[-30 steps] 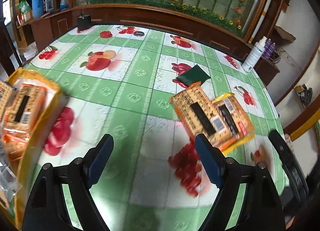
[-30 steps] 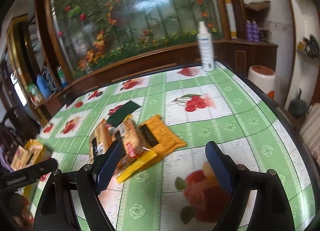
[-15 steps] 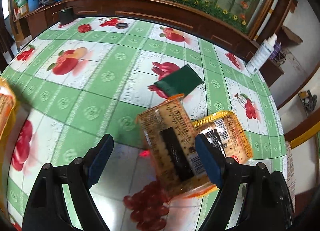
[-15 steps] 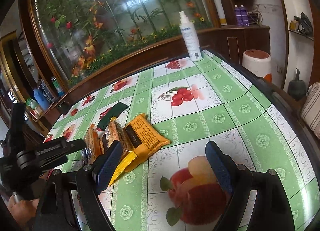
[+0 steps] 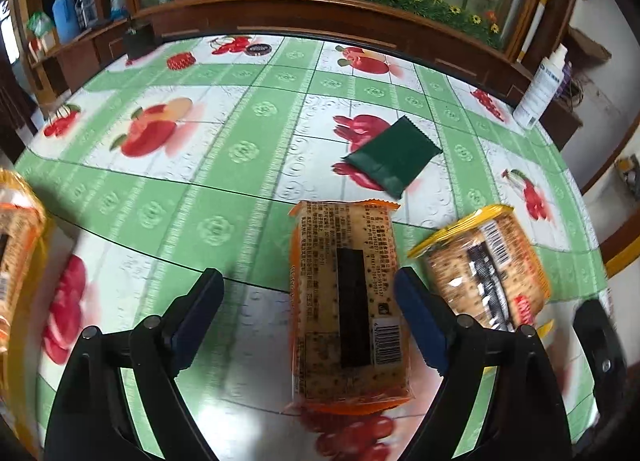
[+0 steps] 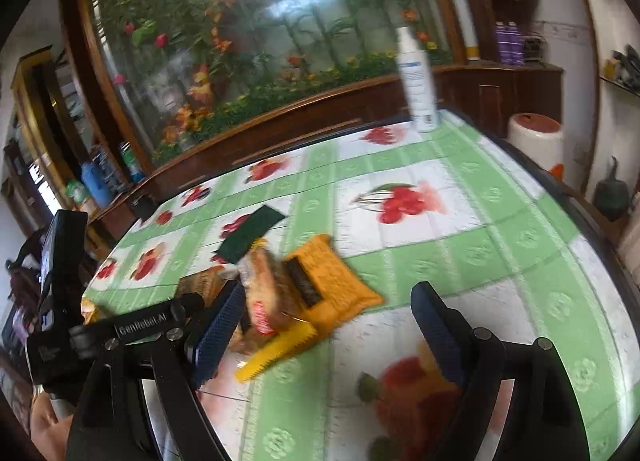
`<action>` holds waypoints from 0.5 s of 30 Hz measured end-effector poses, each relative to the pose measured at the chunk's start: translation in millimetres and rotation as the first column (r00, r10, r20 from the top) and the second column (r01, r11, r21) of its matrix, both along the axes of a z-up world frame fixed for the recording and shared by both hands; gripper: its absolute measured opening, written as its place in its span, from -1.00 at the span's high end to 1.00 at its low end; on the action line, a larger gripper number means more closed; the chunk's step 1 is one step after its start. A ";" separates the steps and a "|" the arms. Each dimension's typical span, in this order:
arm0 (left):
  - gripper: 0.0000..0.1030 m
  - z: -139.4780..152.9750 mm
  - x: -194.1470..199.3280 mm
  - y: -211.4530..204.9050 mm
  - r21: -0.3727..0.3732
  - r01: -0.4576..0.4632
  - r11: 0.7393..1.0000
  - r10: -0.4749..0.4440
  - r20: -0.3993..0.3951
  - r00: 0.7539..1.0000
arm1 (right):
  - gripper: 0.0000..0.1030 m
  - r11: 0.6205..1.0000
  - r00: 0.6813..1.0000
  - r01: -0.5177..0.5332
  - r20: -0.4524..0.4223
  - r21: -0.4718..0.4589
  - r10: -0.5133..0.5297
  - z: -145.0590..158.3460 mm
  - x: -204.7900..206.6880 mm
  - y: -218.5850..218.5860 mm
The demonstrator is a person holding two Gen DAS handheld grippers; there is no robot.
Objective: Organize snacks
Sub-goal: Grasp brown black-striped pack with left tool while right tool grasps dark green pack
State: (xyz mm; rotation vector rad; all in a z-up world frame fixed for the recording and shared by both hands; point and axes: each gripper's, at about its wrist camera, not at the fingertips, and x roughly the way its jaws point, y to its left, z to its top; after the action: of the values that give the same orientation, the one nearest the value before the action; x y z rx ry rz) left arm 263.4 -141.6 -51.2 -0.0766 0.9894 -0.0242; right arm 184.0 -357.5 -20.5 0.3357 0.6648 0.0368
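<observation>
An orange cracker pack (image 5: 348,301) lies flat on the fruit-print tablecloth (image 5: 240,149). My left gripper (image 5: 308,309) hangs over it with its jaws opening; the pack sits between the fingers, close to the right pad, and neither pad presses on it. A yellow-wrapped cracker pack (image 5: 484,273) lies just to its right, and a dark green packet (image 5: 392,157) lies farther back. In the right wrist view the yellow-wrapped pack (image 6: 268,297) rests on a flat orange pack (image 6: 340,289). My right gripper (image 6: 328,329) stands open above the cloth near them, holding nothing.
A yellow bag of cracker packs (image 5: 16,253) sits at the left edge. A white spray bottle (image 5: 540,89) stands at the table's far right corner. A wooden ledge (image 5: 320,17) with flowers runs behind the table. A red-lidded white bin (image 6: 534,137) stands beyond the right edge.
My left gripper has moved right and down over the orange cracker pack, which now lies between its fingers. The yellow bag has slid to the left edge. The left gripper has come into the right wrist view.
</observation>
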 end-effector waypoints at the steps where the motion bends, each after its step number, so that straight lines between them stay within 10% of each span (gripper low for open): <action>1: -0.70 0.4 -1.1 2.7 0.007 0.004 1.000 -0.004 0.001 1.000 | -0.70 1.000 1.000 -0.030 -0.004 -0.005 0.030 0.1 5.5 6.0; 9: -0.71 0.3 -19.5 46.6 0.022 -0.012 1.000 0.012 0.003 1.000 | -0.70 0.961 0.973 -0.232 -0.022 -0.151 0.231 4.9 49.4 75.9; 15: -0.73 -3.7 -36.5 74.6 -0.027 -0.032 0.999 0.032 -0.016 0.999 | -0.69 0.971 0.969 -0.227 -0.122 -0.081 0.216 15.9 108.8 112.5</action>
State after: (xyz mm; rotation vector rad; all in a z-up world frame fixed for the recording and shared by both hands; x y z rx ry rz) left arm 226.9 -67.0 -54.9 -0.1183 1.0033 -0.0078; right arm 292.8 -245.0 -4.5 0.1721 0.8113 0.2007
